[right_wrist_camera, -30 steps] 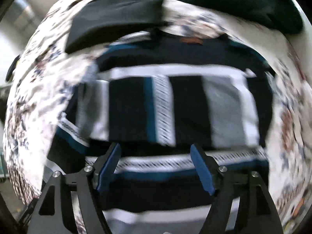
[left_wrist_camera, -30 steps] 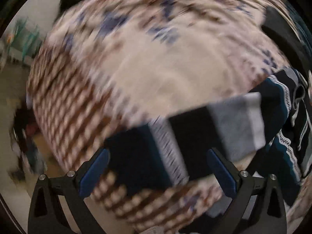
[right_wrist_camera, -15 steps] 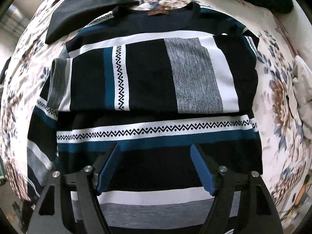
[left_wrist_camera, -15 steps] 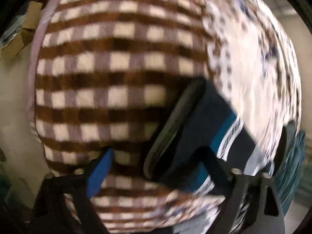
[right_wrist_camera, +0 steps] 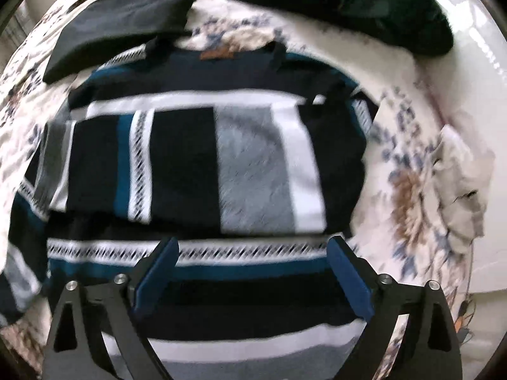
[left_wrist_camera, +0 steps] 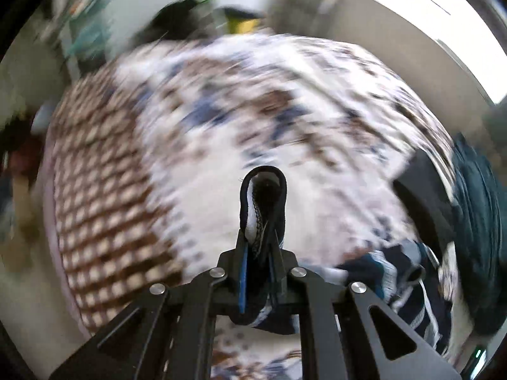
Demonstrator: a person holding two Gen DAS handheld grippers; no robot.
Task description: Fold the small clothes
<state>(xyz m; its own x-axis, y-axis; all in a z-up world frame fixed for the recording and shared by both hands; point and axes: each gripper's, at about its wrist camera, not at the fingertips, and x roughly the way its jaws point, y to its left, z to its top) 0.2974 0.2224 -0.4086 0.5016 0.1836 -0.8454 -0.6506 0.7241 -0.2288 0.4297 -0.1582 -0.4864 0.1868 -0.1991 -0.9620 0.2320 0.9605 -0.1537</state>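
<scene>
While spread right tongs above striped sweater, left tongs pinching its edge.

The left claw is made of matte black plastic. Its two fingers have thin blue pads on the inner side. Four round silver screws sit in a row on the black linkage arms, and each arm has a triangular cut-out further back.

The right claw has the same build: black angular arms with triangular openings, silver screw heads on the joints, and wide dark blue pads on the inner faces of the fingers.
</scene>
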